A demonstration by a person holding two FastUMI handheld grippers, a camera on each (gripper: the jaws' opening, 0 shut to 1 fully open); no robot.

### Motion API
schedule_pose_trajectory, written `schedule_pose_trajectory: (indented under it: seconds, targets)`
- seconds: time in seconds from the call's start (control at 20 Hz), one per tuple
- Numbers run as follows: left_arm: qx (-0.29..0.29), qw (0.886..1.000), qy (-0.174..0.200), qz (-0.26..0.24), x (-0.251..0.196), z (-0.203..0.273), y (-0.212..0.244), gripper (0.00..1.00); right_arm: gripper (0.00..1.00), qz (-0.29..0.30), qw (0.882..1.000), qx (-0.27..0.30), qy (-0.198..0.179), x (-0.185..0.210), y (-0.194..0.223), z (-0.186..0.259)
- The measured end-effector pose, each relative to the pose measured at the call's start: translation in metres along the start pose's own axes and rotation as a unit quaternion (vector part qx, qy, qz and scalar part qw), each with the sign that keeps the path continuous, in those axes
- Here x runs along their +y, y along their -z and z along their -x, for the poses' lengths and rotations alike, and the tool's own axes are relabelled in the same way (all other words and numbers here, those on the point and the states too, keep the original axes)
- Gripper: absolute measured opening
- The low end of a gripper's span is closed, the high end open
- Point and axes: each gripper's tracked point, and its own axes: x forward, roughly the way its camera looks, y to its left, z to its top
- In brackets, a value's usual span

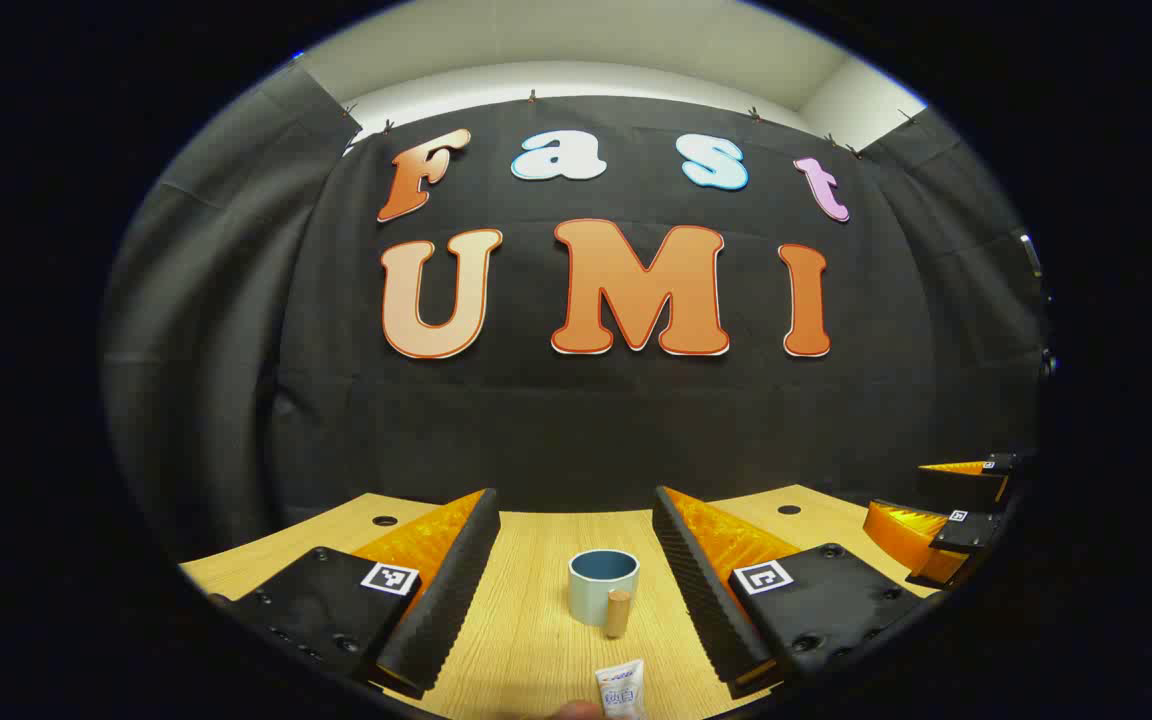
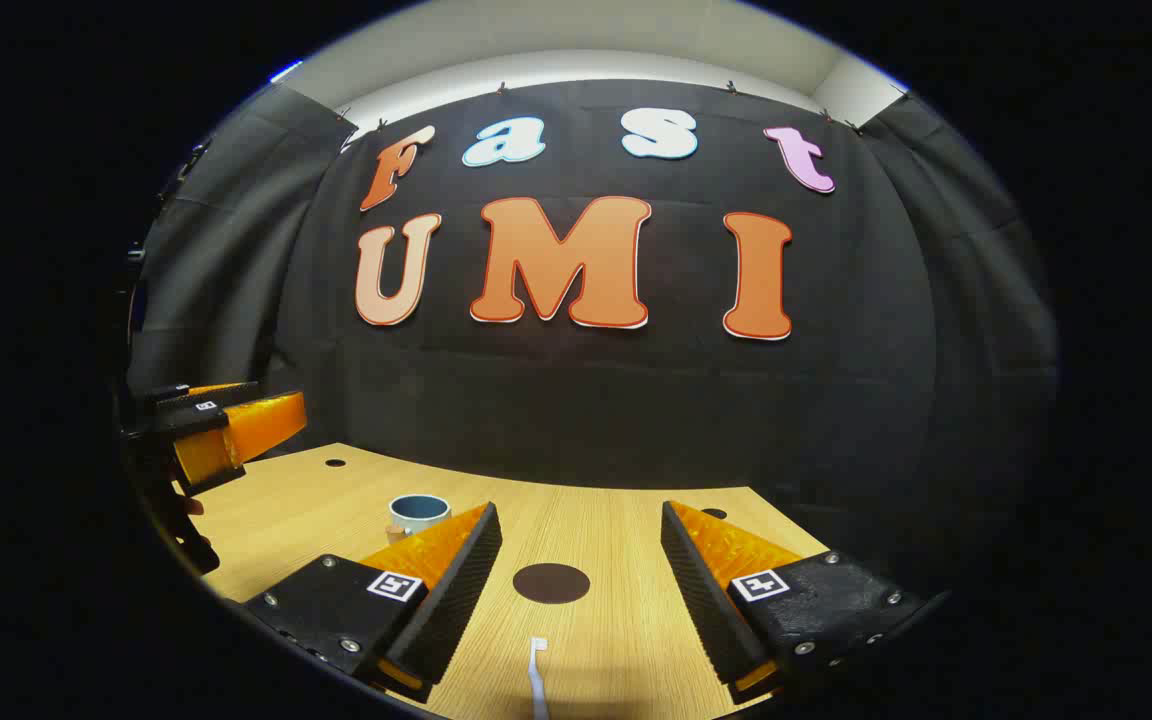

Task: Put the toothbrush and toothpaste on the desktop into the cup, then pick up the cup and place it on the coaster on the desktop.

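1. On the counter [image 1: 536,640]: cup [image 1: 603,586], upright, blue inside; its contents cannot be told. A wooden peg-like handle [image 1: 617,612] stands at its 5 o'clock.
2. Left tongs [image 1: 576,590]: wide open, holding nothing; cup between the fingers, toothpaste [image 1: 622,688] at 6 o'clock.
3. Right tongs [image 2: 581,590]: wide open, holding nothing; dark round coaster [image 2: 551,583] between the fingers, toothbrush [image 2: 537,675] at 6 o'clock.

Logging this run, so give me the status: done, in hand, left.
Done: nothing. The toothpaste and toothbrush lie on the desktop, and the cup stands off the coaster. In hand: the left gripper and right gripper are open, holding nothing. Left: every step.
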Motion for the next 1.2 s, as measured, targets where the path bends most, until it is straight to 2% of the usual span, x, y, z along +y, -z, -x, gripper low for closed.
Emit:
schedule_pose_trajectory:
  seconds: [0.8,1.2]
  targets:
    - [-0.005,1.0,0.009,0.003,-0.008,0.004,-0.009,0.99,0.96,-0.001,1.0,0.002,-0.004,-0.001,-0.001,0.003]
    - [0.054,0.998,0.028,0.023,-0.015,-0.002,0.022,0.99,0.96,-0.006,0.999,0.05,-0.004,-0.006,0.022,0.005]
